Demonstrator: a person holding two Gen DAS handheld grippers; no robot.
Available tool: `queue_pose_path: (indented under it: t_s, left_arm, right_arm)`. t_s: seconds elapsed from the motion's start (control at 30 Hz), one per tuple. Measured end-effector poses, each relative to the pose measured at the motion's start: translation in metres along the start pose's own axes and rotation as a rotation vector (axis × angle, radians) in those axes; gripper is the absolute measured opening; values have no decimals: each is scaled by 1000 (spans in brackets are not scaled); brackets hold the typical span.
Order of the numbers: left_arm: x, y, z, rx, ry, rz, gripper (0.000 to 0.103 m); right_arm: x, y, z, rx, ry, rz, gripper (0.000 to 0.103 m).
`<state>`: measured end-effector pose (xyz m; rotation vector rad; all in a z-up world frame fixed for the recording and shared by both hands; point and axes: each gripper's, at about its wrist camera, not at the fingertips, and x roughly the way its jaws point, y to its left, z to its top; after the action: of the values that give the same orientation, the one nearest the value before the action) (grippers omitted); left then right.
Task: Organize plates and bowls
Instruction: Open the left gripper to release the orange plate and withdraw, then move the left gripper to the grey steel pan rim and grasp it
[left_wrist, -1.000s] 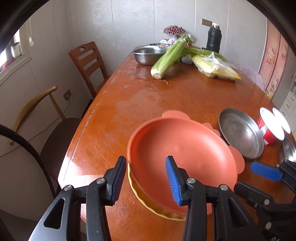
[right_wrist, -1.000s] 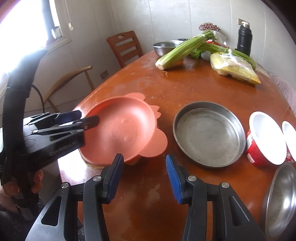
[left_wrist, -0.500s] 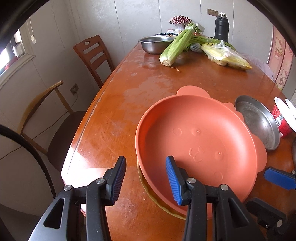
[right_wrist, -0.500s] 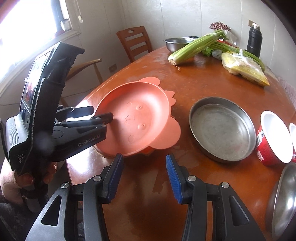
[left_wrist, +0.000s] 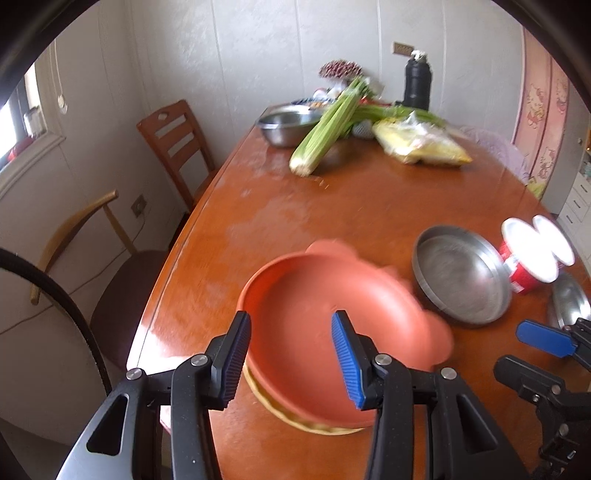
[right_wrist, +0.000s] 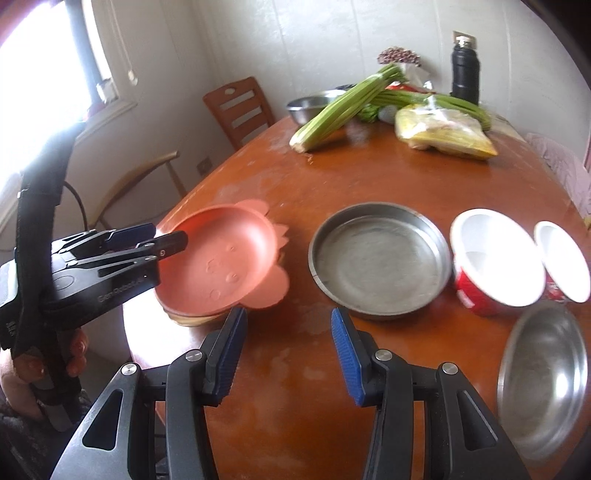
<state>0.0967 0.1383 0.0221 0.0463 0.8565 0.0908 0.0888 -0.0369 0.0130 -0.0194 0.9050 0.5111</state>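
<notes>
An orange animal-shaped plate (left_wrist: 325, 306) (right_wrist: 221, 266) lies on a yellow plate (left_wrist: 291, 417) (right_wrist: 192, 320) near the table's front left edge. My left gripper (left_wrist: 291, 350) (right_wrist: 159, 236) is open and empty, its fingers at the orange plate's near rim. My right gripper (right_wrist: 286, 350) (left_wrist: 532, 354) is open and empty above bare table. A round steel pan (right_wrist: 380, 258) (left_wrist: 461, 273) sits right of the orange plate. Two red bowls with white insides (right_wrist: 495, 258) (left_wrist: 532, 254) and a steel bowl (right_wrist: 543, 376) (left_wrist: 570, 301) stand further right.
At the far end of the wooden table (left_wrist: 369, 206) lie celery (left_wrist: 325, 133), a steel mixing bowl (left_wrist: 288, 125), a yellow food bag (left_wrist: 421, 147) and a black flask (left_wrist: 417, 85). Two chairs (left_wrist: 177, 147) stand along the left side.
My left gripper has drawn back and up from the orange plate, which looks smaller now. My right gripper has shifted right, toward the steel pan and bowls. Both stay open.
</notes>
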Motion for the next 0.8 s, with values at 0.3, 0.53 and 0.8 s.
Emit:
queue_pose_path:
  t_s: [0.3,0.53,0.8]
  left_arm:
    - [-26,-39,24,49,-65,-77,54]
    - [-32,-71,38,105,-87,-119,56]
    - [-21,-98,49,159,-61,-175,57]
  right_arm:
    - [-39,-34,0,71,-74,-26,49]
    - [-55,-54,-2,108,-98,-39,51]
    - [-56,-69,-2,141,-93,-61,53]
